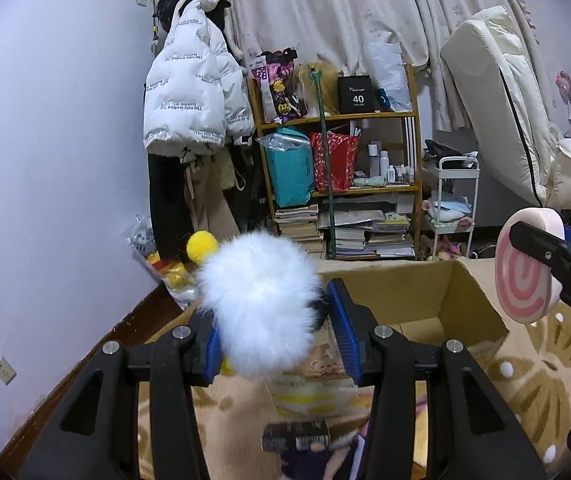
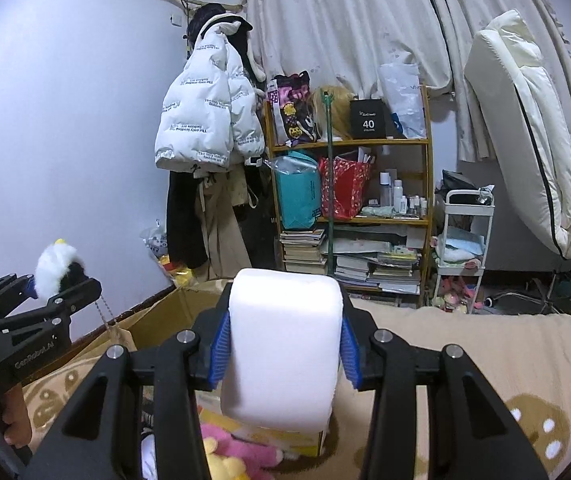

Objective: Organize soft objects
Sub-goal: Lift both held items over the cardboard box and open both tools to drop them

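Left hand-held gripper [image 1: 277,332] was clamped on white fluffy pom-pom toy [image 1: 259,304], yellow ball on top, held above cardboard box [image 1: 445,304]. Right hand-held gripper [image 2: 285,348] was clamped on pink-swirl white cushion [image 2: 283,344], right of box. Best approach was probably: centre each over box, lower, then release; fluff could snag pads.

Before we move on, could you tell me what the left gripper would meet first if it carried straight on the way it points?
Probably the open cardboard box just ahead; depth is unclear, and it might pass over it.
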`<state>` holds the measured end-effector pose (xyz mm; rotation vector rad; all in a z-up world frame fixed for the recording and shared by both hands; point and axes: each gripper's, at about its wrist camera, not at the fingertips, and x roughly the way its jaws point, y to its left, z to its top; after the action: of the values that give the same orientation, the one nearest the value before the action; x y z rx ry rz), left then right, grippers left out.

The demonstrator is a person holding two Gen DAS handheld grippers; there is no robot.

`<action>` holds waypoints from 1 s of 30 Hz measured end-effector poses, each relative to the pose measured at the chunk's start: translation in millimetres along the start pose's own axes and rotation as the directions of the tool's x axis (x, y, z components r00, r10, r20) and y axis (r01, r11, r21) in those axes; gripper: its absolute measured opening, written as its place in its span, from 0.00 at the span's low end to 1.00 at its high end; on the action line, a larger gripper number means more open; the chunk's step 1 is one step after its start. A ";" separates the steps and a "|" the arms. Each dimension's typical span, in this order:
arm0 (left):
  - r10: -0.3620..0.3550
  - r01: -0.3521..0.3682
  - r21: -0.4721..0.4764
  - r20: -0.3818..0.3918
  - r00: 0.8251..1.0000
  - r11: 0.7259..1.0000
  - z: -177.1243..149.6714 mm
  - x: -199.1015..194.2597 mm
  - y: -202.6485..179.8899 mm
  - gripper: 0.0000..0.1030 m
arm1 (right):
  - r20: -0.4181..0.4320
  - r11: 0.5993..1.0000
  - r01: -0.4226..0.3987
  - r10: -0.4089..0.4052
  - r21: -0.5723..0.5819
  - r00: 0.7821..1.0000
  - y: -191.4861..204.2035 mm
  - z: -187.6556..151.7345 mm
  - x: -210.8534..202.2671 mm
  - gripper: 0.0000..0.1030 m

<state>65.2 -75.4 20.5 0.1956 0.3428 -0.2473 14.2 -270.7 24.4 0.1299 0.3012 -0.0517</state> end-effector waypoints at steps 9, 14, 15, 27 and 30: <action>-0.021 0.021 0.028 0.005 1.000 0.999 10.1 29.0 -5.4 0.44 | -0.027 1.000 -0.005 0.005 -0.010 1.000 -0.8 0.0 28.1 0.47; -0.019 0.019 0.029 -0.012 1.000 0.999 0.9 40.9 -13.1 0.44 | -0.052 1.000 -0.007 0.006 -0.023 0.999 -1.3 -7.1 39.0 0.48; -0.018 0.018 0.038 -0.014 1.000 0.999 -1.0 42.2 -15.3 0.44 | -0.055 1.000 -0.009 0.008 -0.018 0.998 -2.0 -7.7 41.0 0.48; -0.071 0.077 0.028 -0.169 0.983 0.997 -20.8 78.2 -28.4 0.52 | -0.109 0.998 -0.055 0.059 0.038 0.992 -10.7 -23.3 57.3 0.51; -0.065 0.071 0.037 -0.156 0.986 0.997 -24.2 76.0 -28.8 0.59 | -0.132 0.997 -0.064 0.070 0.048 0.989 -10.4 -27.3 61.7 0.52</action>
<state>119.4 -112.8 -33.0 0.2456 0.4988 -0.3078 64.3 -279.3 -21.1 0.1868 0.4290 0.0176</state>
